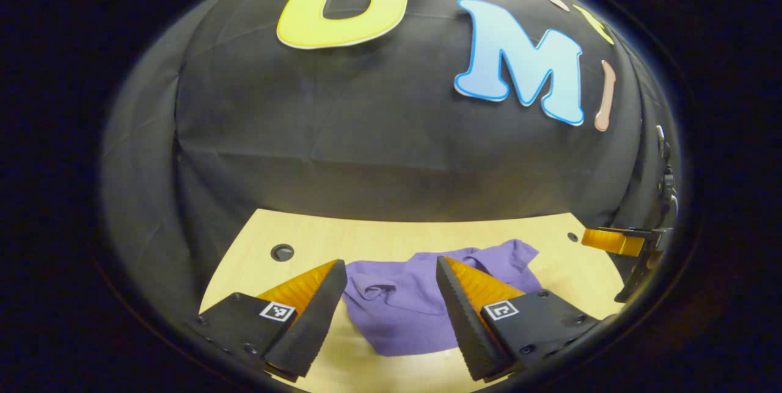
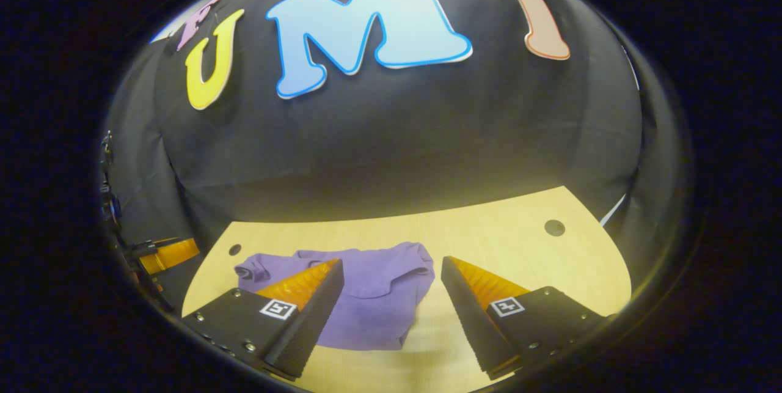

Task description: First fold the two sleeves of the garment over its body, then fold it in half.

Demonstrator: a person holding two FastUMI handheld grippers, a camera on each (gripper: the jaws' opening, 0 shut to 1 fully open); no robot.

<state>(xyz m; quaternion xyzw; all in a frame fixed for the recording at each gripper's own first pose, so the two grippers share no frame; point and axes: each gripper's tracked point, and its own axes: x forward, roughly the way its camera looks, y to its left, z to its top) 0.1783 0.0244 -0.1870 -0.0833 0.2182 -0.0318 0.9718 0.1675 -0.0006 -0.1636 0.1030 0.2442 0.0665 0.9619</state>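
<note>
A purple garment (image 1: 415,304) lies crumpled on the pale wooden table (image 1: 317,240), with its sleeves bunched at the far side. My left gripper (image 1: 391,268) hangs open just above its near part, the cloth showing between the fingers. In the right gripper view the same garment (image 2: 366,295) lies ahead and to the left. My right gripper (image 2: 392,266) is open over the garment's right edge, with nothing between its fingers. The right gripper (image 1: 617,240) also shows at the far right edge of the left gripper view, and the left gripper (image 2: 168,253) at the far left of the right gripper view.
The table has round holes (image 1: 282,252) (image 2: 554,227) near its back corners. Black cloth wall (image 1: 391,136) closes the booth right behind the table. Bare wood (image 2: 537,264) lies to the right of the garment.
</note>
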